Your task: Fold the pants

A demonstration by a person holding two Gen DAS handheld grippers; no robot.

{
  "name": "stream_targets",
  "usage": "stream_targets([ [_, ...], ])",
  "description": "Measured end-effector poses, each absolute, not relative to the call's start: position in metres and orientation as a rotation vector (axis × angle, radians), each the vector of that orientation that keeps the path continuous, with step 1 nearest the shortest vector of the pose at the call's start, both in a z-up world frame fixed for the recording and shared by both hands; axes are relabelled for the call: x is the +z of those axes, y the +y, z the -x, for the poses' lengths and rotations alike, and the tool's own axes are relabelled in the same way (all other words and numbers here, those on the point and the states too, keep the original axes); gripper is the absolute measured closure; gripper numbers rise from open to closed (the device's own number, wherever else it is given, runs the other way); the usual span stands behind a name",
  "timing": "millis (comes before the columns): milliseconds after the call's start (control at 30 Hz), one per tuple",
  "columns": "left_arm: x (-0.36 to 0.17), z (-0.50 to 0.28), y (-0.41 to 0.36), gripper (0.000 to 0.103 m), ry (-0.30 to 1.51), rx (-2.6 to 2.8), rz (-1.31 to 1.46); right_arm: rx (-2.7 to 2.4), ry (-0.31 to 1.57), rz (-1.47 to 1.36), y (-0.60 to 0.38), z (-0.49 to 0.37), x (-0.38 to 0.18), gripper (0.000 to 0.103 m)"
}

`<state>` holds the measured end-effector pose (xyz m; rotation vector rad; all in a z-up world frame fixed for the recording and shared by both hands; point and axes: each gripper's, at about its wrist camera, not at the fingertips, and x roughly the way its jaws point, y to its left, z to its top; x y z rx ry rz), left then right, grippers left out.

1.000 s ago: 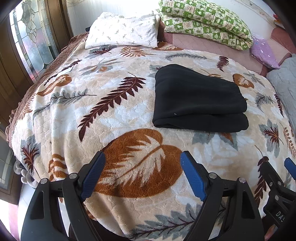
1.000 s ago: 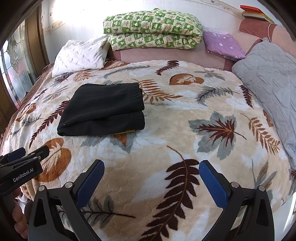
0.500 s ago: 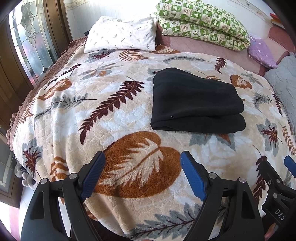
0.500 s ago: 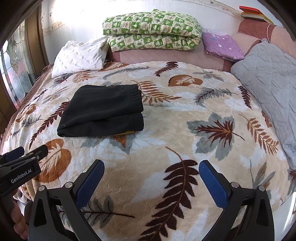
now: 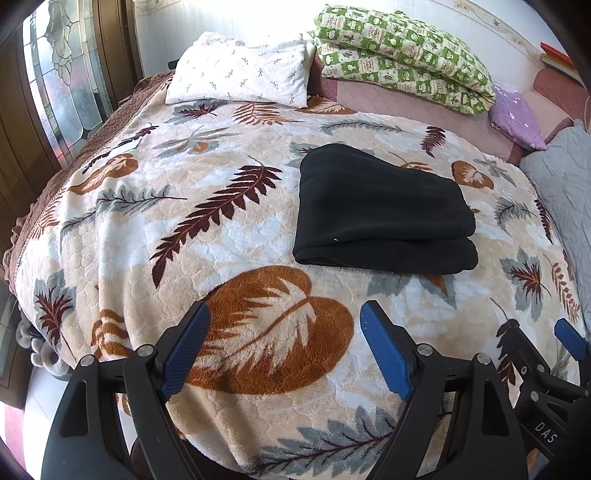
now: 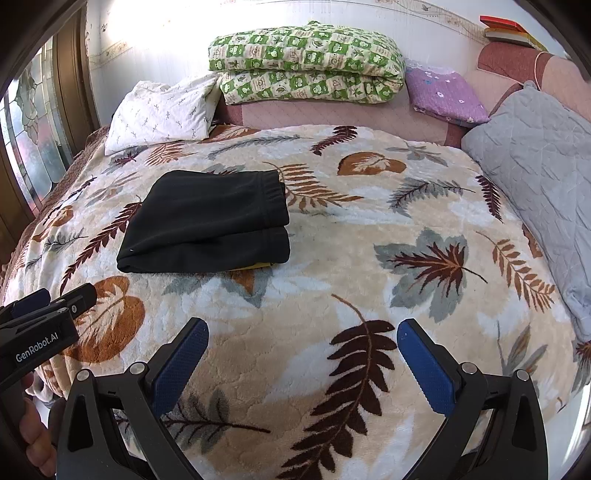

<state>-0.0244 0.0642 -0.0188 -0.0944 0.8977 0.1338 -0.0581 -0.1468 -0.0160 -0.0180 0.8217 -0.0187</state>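
Ahead, folded black pants lie mid-bed on the leaf-print blanket, nothing blocking them; pillows and a green quilt sit beyond. Left claw and right claw both gape wide, empty.

Light: you have bright daylight, blown out on the back wall | Source: stained-glass window on the left | Shadows: soft, under the pants | Focus: sharp, no blur | Distortion: strong fisheye, dark corners
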Motion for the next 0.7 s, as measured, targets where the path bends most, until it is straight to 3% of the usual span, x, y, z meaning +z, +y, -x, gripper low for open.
stream_targets([
  [700,-0.025,0.028,0.052,0.019,0.922,0.115,0.036,-0.018,0.822,0.015,-0.147,0.06,-0.015,0.0],
])
